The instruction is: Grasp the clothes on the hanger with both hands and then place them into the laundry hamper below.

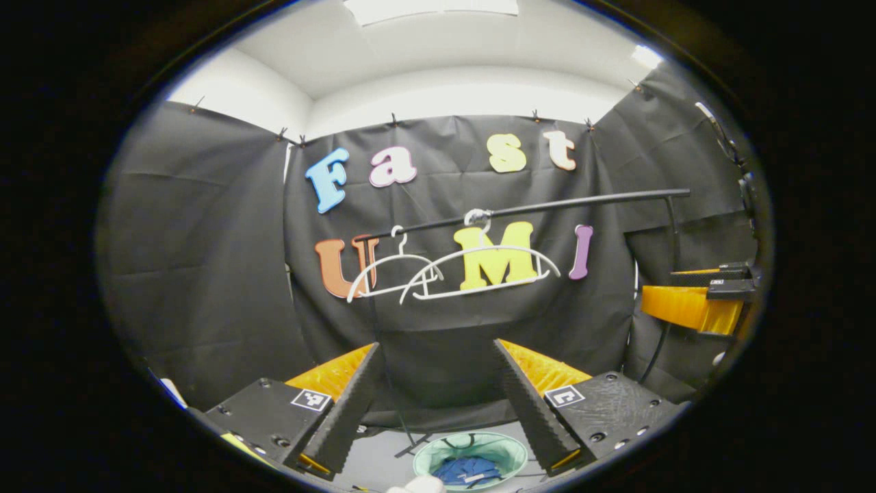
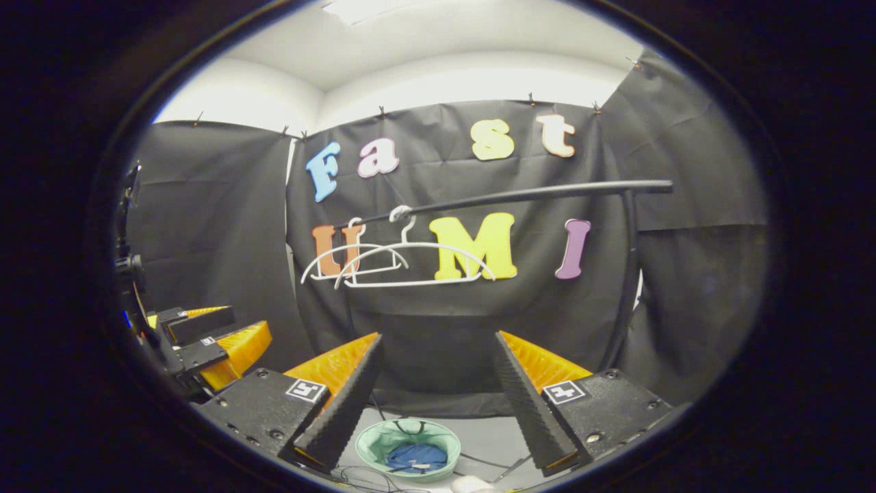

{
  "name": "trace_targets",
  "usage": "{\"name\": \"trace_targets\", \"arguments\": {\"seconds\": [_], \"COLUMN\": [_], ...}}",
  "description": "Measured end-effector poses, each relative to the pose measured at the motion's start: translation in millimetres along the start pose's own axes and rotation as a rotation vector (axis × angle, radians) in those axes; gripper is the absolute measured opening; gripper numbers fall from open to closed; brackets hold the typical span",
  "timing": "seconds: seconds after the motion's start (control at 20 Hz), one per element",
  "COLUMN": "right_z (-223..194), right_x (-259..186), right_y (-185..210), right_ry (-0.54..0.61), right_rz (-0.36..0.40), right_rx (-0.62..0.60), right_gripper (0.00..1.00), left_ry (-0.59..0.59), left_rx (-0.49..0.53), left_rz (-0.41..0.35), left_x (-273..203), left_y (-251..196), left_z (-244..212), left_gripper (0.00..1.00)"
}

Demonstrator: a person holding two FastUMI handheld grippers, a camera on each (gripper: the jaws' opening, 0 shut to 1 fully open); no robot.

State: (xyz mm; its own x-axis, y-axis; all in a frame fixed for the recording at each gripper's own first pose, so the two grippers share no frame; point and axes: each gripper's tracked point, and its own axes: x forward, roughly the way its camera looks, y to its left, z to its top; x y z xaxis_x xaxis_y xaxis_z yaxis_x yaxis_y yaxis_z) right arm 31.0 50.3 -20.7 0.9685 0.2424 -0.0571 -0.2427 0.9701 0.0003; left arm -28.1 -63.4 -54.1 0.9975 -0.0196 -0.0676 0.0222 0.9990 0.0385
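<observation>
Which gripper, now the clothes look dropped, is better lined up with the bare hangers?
Left, narrowly. In the left gripper view the hangers hang roughly centred above the open left gripper; in the right gripper view they sit left of centre above the open right gripper.

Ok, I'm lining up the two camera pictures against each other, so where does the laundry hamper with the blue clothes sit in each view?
Left gripper view: the laundry hamper sits at the bottom centre, between the left gripper fingers, blue clothes inside.
Right gripper view: the hamper sits at the bottom, just left of centre, beside the right gripper near finger, blue clothes inside.
Shared landmark: the two bare white hangers on the black rail above.
</observation>
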Motion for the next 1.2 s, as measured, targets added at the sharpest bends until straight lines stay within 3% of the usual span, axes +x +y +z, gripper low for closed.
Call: {"name": "trace_targets", "arguments": {"seconds": [0.25,0.6,0.95,1.2], "right_z": [9.5,4.7,-2.3,2.7], "right_x": [-74.4,-149.0,-181.9,-188.5], "right_y": [-75.0,-140.3,-164.2,-171.5], "right_ry": [-0.023,-0.046,-0.082,-0.102], "right_rz": [-0.023,0.009,0.062,0.06], "right_rx": [0.005,0.033,0.058,0.065], "right_gripper": [1.0,1.0,1.0,0.99], "left_ry": [-0.027,-0.042,-0.06,-0.044], "left_rx": [-0.049,-0.044,-0.009,0.01], "left_rz": [0.041,0.129,0.206,0.194], "left_x": [-48.4,-110.4,-162.0,-165.2], "left_y": [-22.4,-71.7,-99.8,-111.9], "left_z": [30.9,57.0,65.3,64.0], "left_gripper": [0.98,0.99,0.98,0.98]}}
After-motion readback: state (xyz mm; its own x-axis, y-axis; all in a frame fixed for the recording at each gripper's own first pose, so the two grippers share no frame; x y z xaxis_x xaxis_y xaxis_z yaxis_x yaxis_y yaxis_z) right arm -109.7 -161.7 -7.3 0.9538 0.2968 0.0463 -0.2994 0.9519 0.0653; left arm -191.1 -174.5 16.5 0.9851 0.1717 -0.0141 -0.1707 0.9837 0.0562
